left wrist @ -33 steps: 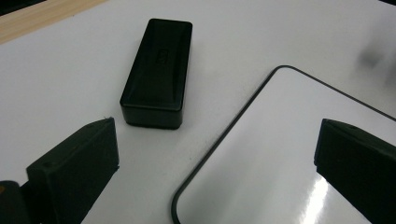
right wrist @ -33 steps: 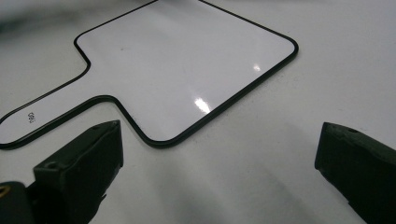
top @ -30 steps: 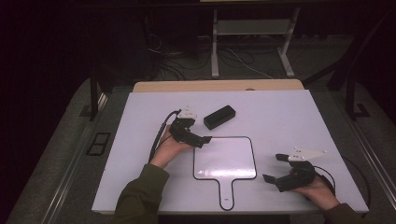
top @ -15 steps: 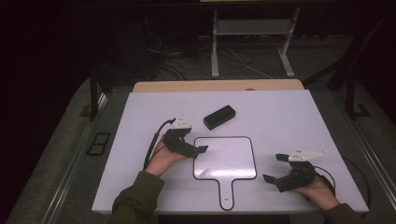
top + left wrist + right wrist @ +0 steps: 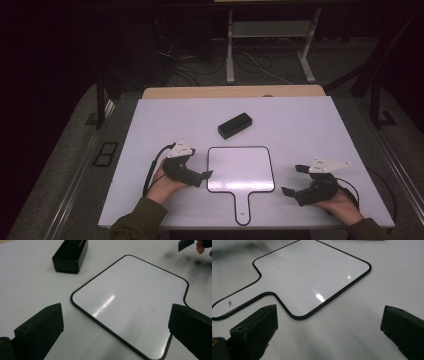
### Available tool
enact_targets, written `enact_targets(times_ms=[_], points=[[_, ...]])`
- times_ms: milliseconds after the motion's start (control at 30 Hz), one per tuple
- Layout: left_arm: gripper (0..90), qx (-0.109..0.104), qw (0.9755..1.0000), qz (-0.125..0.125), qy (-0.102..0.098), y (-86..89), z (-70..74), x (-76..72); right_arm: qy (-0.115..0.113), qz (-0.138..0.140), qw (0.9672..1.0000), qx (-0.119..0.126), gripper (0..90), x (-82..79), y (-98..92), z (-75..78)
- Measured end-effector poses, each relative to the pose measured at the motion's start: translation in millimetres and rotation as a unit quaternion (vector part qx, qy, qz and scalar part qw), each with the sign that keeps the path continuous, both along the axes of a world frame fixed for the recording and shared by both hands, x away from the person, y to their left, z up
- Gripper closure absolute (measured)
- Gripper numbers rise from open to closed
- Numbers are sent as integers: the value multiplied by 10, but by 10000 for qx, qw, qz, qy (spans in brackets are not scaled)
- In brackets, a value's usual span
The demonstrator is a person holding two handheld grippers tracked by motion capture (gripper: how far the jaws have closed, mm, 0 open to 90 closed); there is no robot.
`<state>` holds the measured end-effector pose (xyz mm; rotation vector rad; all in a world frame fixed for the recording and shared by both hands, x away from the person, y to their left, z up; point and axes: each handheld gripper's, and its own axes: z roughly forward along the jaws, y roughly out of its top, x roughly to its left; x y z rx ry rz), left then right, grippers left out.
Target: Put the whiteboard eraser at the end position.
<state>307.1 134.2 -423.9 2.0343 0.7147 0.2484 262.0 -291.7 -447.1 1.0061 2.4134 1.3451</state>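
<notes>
The left gripper (image 5: pixel 200 172), jaws wide, has drawn back from the black box (image 5: pixel 234 125) to the whiteboard's (image 5: pixel 241 169) left edge; the right gripper (image 5: pixel 295 180) waits, wide.

Your high view looks forward and down over the whole table (image 5: pixel 150 125). Both gripper views sit low and close, each facing the paddle-shaped whiteboard (image 5: pixel 241 169) (image 5: pixel 130 302) (image 5: pixel 312 275) from opposite sides; all three share it.
</notes>
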Motion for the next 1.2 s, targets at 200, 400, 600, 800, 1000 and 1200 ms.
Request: enact_targets(times_ms=[200,400,600,800,1000,1200], points=[[0,-108,9999,69,10,107,-29,-128,-5,3,10000,-6,0,-2,2,1],[0,-134,9998,129,53,206,-83,-244,17,-23,10000,-9,0,-1,3,-1],[0,-104,9997,206,78,285,-126,-319,13,-31,10000,-9,0,-4,1,0],[0,-137,9996,208,162,317,-168,-348,10,-35,10000,-31,0,-4,0,-1],[0,-121,9997,157,166,302,-172,-344,23,-46,10000,-38,0,-2,3,-4],[0,-128,9997,146,172,294,-173,-343,22,-41,10000,-32,0,-2,2,-4]])
